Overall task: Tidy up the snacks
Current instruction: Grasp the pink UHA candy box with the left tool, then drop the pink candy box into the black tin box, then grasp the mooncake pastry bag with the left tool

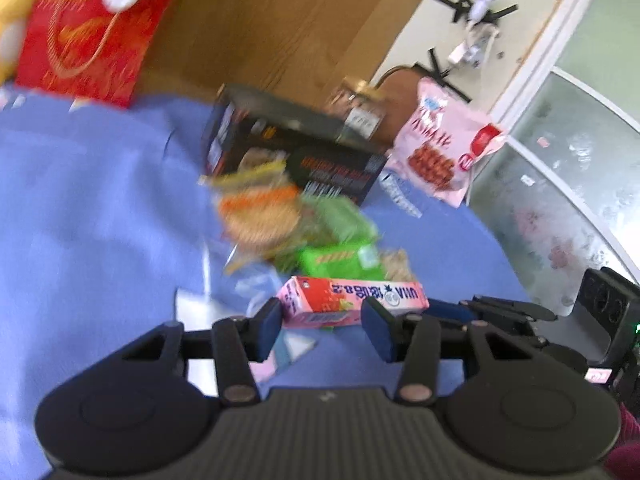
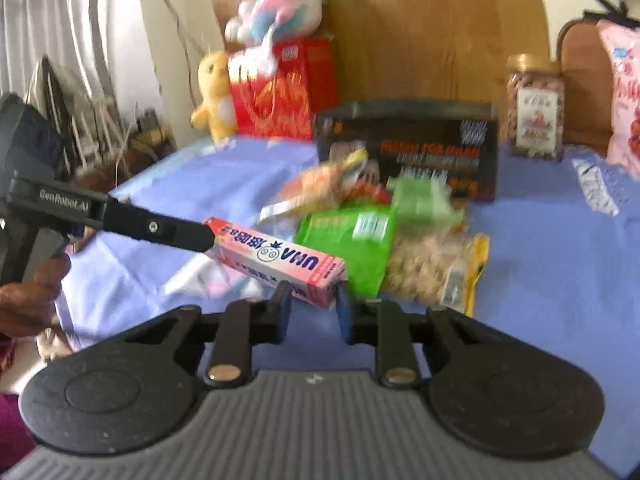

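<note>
A long pink snack box (image 1: 352, 298) (image 2: 276, 258) is held above the blue tablecloth (image 1: 92, 200). My right gripper (image 2: 314, 310) is shut on its near end. My left gripper (image 1: 322, 326) is open, its fingers on either side of the box's other end; its finger (image 2: 160, 232) shows against the box in the right wrist view. Behind lies a pile of snack bags: a green pack (image 2: 348, 244), a nut bag (image 2: 432, 272) and an orange bag (image 1: 256, 216).
A black box (image 1: 288, 148) (image 2: 412, 148) stands behind the pile. A nut jar (image 2: 536, 108), a pink bag (image 1: 444, 152) and a red gift bag (image 1: 88, 36) with plush toys (image 2: 276, 8) line the back. The table edge (image 1: 500, 248) drops off at right.
</note>
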`<state>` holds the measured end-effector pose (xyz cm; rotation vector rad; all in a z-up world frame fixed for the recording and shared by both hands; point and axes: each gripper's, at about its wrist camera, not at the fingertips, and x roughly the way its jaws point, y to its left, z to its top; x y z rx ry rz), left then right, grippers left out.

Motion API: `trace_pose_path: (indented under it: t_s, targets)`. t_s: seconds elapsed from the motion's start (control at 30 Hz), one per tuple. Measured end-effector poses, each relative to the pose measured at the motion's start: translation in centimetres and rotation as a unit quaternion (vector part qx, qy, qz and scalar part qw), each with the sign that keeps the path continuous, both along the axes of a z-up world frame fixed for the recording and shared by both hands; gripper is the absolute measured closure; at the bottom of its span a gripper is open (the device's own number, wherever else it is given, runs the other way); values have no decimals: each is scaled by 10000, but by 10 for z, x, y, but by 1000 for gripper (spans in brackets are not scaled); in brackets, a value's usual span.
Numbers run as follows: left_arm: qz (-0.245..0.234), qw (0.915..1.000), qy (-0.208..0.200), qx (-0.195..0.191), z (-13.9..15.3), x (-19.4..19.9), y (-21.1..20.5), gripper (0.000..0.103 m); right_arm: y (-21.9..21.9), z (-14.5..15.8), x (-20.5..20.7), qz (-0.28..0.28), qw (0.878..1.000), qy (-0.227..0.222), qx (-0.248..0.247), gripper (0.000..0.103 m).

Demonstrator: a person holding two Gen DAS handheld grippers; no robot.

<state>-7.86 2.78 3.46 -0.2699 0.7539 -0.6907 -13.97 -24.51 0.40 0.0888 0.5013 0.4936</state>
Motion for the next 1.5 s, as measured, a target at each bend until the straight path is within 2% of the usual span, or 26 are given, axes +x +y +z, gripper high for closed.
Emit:
trace_pose_path:
  t_s: [0.1,0.3,0.4,0.53,0.57,0.63,0.67,0.77,0.83,0.87,0.97,1.07,1.13,1.17,1.2,1.27,1.37,1.5]
  targets:
    - [-48,9997,-212,76,16,25,-13,59,-5,15,20,-286,9991,-324,21,76]
    - [179,9971,-741,65,51,94,-39,59,-6,45,81,-767,9930,-877,-170,76]
    - [285,9973,-682,17,55,132,-49,59,-11,51,119,-1003,9914,-829,-124,75]
    - [493,9978,-427,117,40,168,-58,58,-5,38,150,-1074,9919,-575,-367,73]
    - [550,9977,-352,169,35,174,-60,52,-4,35,155,-1098,9915,-559,-415,73]
    - [600,9976,-259,239,29,181,-61,42,-7,34,156,-1231,9897,-613,-397,58]
    - [628,9973,-300,227,30,179,-59,37,-11,35,153,-1312,9888,-651,-275,58]
    - [695,9962,-531,-37,37,158,-37,31,-23,39,132,-1313,9893,-505,382,56]
    - [754,9953,-529,-285,37,137,-16,31,-26,33,123,-871,9921,-51,899,56]
    - [776,9952,-430,-422,33,126,-5,30,-22,27,120,-598,9930,191,995,56]
    - [761,9951,33,-624,12,107,13,30,5,12,119,-53,9964,485,690,56]
    - [918,9941,379,-437,-11,94,18,30,27,1,127,142,9960,767,442,56]
    - [973,9919,667,-468,-27,91,20,34,38,-7,134,242,9932,1079,363,62]
    - [947,9909,797,-532,-33,91,21,37,40,-10,136,281,9912,1178,528,68]
    - [935,9900,887,-579,-39,91,23,42,42,-10,133,284,9893,1279,636,70]
    - [852,9891,968,-708,-44,89,29,59,51,-7,124,410,9885,1313,633,71]
    - [866,9894,865,-777,-41,76,43,59,68,-5,104,534,9896,1264,434,73]
    - [1074,9887,763,-721,-38,52,70,59,83,-7,81,1060,9823,1413,621,73]
